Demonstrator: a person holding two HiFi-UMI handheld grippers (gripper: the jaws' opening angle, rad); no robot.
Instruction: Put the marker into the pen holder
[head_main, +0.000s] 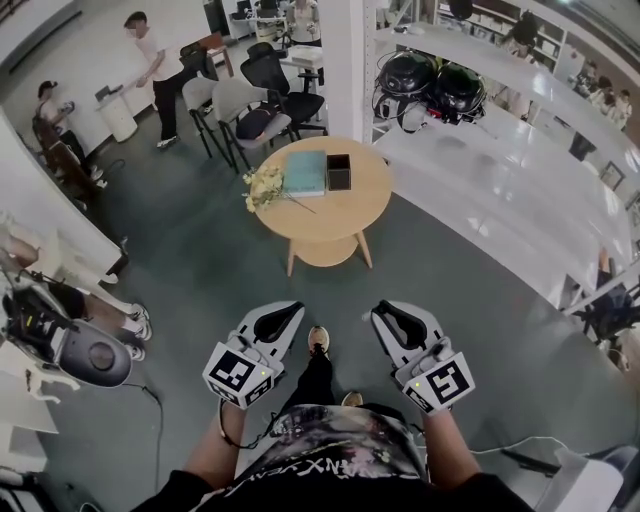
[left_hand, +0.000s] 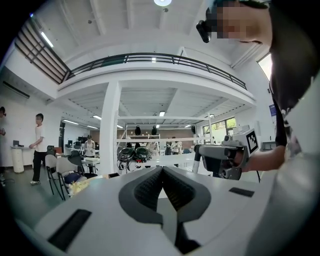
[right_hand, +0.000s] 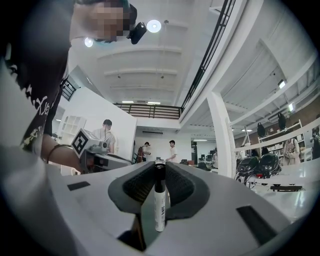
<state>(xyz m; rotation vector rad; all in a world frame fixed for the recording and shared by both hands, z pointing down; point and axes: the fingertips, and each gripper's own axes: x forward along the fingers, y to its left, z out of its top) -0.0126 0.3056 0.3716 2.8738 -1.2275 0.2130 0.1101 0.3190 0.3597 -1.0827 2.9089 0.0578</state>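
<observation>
In the right gripper view a white marker (right_hand: 159, 205) with a black cap stands upright between the pads of my right gripper (right_hand: 160, 165), which is shut on it. Seen from the head view, that right gripper (head_main: 386, 313) hangs at waist height, and the marker cannot be made out there. My left gripper (head_main: 290, 313) is level with it on the left. Its pads meet at the tip with nothing held, as the left gripper view (left_hand: 162, 169) shows. The dark square pen holder (head_main: 339, 171) stands on a round wooden table (head_main: 325, 228) well ahead of both grippers.
A teal book (head_main: 305, 172) and a bunch of pale flowers (head_main: 263, 187) lie beside the pen holder. Office chairs (head_main: 262, 105) stand behind the table, with white shelves (head_main: 500, 180) to the right. Other people stand and sit at the left, and my shoe (head_main: 318, 340) is on the grey floor.
</observation>
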